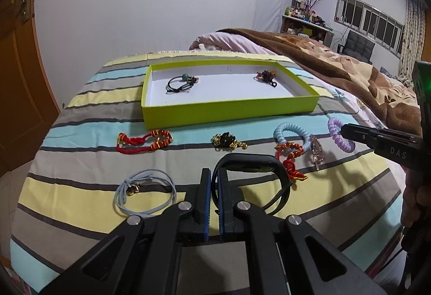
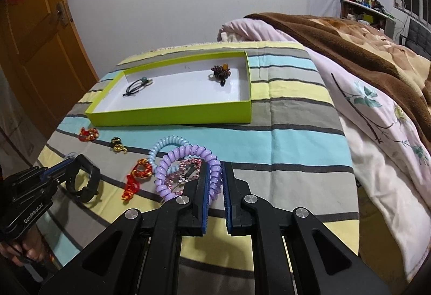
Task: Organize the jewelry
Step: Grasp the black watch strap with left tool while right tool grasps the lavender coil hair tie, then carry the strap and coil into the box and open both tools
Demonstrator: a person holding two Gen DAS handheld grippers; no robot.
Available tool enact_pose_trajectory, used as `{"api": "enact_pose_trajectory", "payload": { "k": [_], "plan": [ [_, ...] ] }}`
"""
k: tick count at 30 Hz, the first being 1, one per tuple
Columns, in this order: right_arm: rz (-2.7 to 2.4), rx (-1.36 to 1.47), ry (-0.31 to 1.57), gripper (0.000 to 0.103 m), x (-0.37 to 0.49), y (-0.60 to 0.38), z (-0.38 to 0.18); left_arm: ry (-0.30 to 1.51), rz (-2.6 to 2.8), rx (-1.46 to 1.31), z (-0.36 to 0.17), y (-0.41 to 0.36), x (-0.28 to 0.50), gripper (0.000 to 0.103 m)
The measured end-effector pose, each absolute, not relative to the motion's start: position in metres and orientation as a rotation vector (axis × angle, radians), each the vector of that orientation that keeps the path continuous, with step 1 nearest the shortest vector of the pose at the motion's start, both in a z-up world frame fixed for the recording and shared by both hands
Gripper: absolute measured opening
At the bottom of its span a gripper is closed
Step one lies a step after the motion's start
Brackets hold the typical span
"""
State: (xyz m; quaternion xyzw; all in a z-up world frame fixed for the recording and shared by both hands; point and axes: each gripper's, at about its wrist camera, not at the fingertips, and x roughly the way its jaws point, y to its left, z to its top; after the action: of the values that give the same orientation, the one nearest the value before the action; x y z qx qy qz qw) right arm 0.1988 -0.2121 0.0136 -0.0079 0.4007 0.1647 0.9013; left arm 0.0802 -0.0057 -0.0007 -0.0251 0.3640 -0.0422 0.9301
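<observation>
Nearest us, our left gripper pinches the black wristband on the striped cloth, our right gripper clamps the purple coil hair tie, and the green tray lies beyond.

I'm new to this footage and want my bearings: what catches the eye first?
The lime-green tray on the striped bedspread, holding only two pieces. Nearer, the left gripper has its jaws shut on a black band, and the right gripper is shut on a purple coil tie.
</observation>
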Motion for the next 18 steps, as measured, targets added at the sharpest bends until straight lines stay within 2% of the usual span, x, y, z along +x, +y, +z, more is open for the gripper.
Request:
{"api": "enact_pose_trajectory", "payload": {
  "k": [18],
  "plan": [
    [0.364,-0.060,0.742,0.009,0.205,-0.196,0.049,0.674,-0.058,-0.050,0.032,0.008,0.096,0.005]
  ]
}}
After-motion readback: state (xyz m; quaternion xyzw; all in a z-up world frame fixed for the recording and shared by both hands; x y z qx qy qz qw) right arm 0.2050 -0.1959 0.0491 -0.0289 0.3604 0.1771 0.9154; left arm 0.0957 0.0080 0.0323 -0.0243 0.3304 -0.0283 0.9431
